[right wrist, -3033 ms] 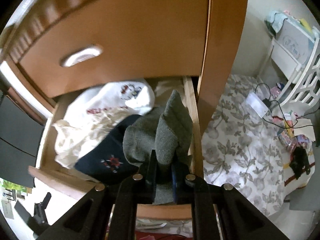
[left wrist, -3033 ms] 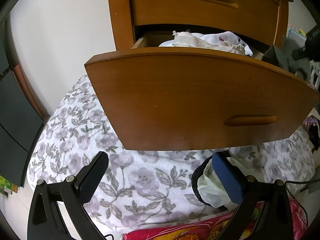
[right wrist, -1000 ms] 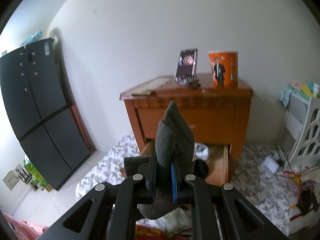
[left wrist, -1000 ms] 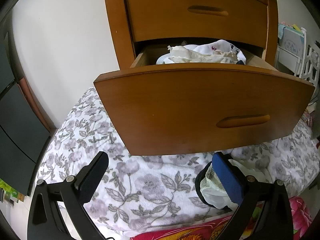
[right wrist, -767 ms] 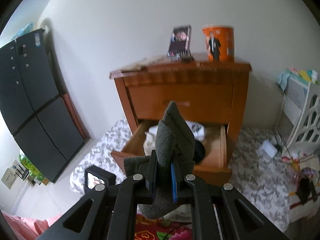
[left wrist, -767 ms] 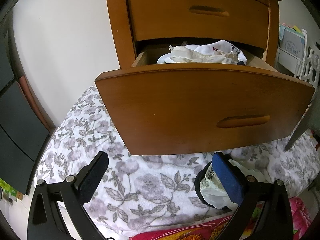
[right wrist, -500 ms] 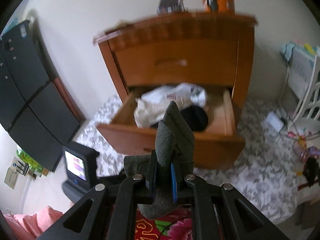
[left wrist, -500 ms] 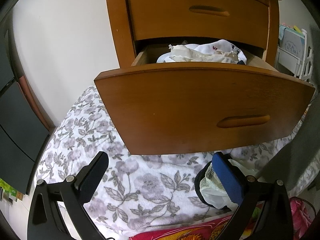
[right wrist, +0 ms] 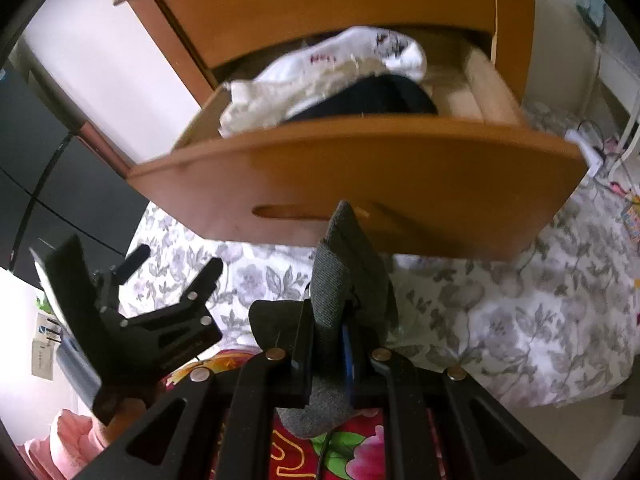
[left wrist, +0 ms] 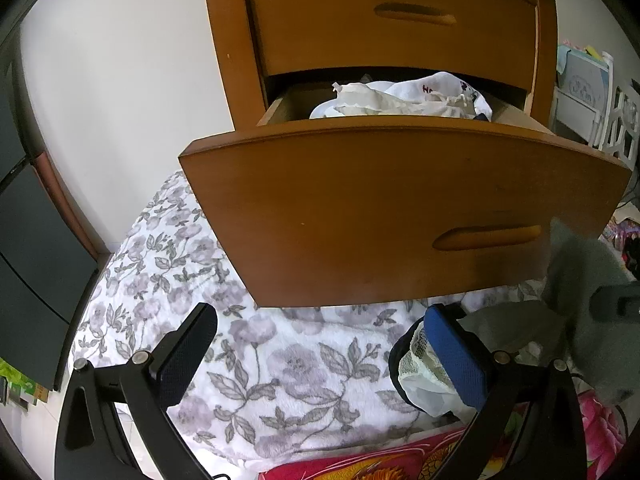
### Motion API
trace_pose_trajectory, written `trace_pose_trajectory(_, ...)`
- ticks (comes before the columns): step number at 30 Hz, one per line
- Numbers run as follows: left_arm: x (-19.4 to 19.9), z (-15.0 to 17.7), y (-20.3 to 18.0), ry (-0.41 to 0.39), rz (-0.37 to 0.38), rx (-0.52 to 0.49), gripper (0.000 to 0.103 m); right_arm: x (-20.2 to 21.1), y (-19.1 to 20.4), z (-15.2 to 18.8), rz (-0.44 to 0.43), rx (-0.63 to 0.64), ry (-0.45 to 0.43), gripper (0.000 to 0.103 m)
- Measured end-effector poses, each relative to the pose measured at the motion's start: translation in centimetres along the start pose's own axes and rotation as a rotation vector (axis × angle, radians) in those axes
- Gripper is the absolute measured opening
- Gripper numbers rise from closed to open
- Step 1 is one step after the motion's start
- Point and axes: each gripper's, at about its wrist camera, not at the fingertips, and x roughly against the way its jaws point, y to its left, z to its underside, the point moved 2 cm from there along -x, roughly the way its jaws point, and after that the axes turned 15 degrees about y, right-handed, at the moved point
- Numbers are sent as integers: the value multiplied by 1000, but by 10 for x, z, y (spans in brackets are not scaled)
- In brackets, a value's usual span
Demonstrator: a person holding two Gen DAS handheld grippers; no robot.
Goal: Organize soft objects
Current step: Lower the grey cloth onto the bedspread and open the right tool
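Note:
My right gripper (right wrist: 326, 344) is shut on a grey knitted sock (right wrist: 344, 280), which stands up between the pads just below the front of the open wooden drawer (right wrist: 360, 168). The same grey sock (left wrist: 576, 288) shows blurred at the right edge of the left wrist view. White clothes (left wrist: 400, 100) and a dark navy piece (right wrist: 368, 100) lie in the drawer. My left gripper (left wrist: 320, 354) is open and low over the floral blanket. A black-and-white mesh garment (left wrist: 416, 372) lies against the inside of its right finger. In the right wrist view the left gripper (right wrist: 176, 262) is to the left.
The nightstand's upper drawer (left wrist: 392, 20) is closed. A floral blanket (left wrist: 260, 360) covers the floor under the drawer, and a red flowered cloth (right wrist: 352, 452) lies nearest me. A dark cabinet (left wrist: 28, 240) stands at the left, white shelving (left wrist: 592, 92) at the right.
My right gripper has come down from high above the nightstand to just in front of the drawer, still holding the grey sock, which now enters the left wrist view. The left gripper has stayed put.

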Motion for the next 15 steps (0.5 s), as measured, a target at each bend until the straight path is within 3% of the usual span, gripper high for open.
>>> trace_pose_trajectory(12,-1,0,-2,6,-3,-10,103,-26,-1,-11,-2,-41,47,15)
trace_pose_trajectory(15,-1,0,-2,6,-4,-12,103,-29,-2,-14,-21,-55,53,29)
